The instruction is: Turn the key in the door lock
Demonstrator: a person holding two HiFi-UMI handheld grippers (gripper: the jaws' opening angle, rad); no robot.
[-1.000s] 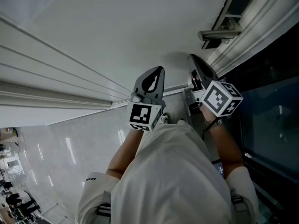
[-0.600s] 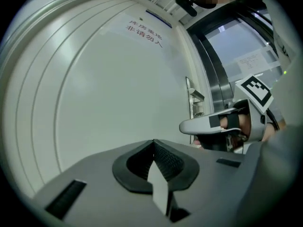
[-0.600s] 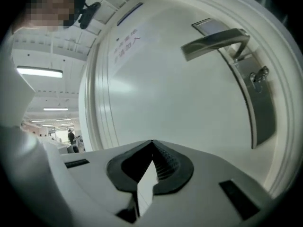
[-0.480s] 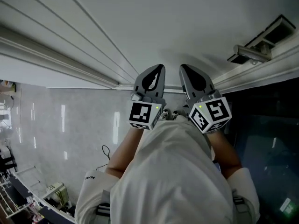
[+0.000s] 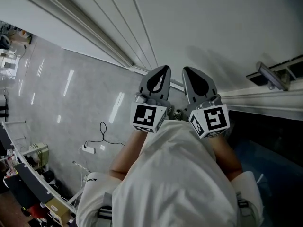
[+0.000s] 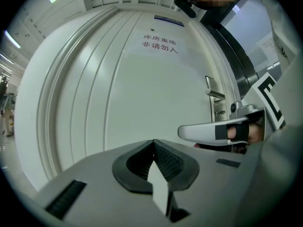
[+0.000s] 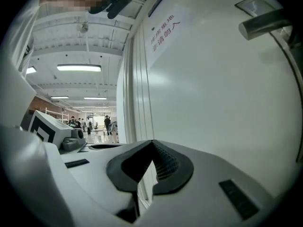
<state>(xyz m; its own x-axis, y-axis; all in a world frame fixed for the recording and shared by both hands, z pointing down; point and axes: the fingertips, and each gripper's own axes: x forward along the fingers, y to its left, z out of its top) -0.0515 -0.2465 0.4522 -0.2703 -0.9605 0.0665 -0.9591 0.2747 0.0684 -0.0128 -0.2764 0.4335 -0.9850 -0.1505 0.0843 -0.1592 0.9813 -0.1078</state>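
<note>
The door handle (image 7: 265,22) lies level, free end toward the door (image 7: 213,103) middle.

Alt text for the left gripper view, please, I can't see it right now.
Left gripper, jaws shut and empty, points at a white door. A sign sits high on it; the handle plate is to the right.

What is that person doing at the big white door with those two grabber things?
A person stands facing a white door and holds a gripper in each hand. The left gripper and the right gripper are side by side, both shut with nothing in them, pointing at the door. The door handle is off to the right and neither gripper touches it. No key can be made out.
</note>
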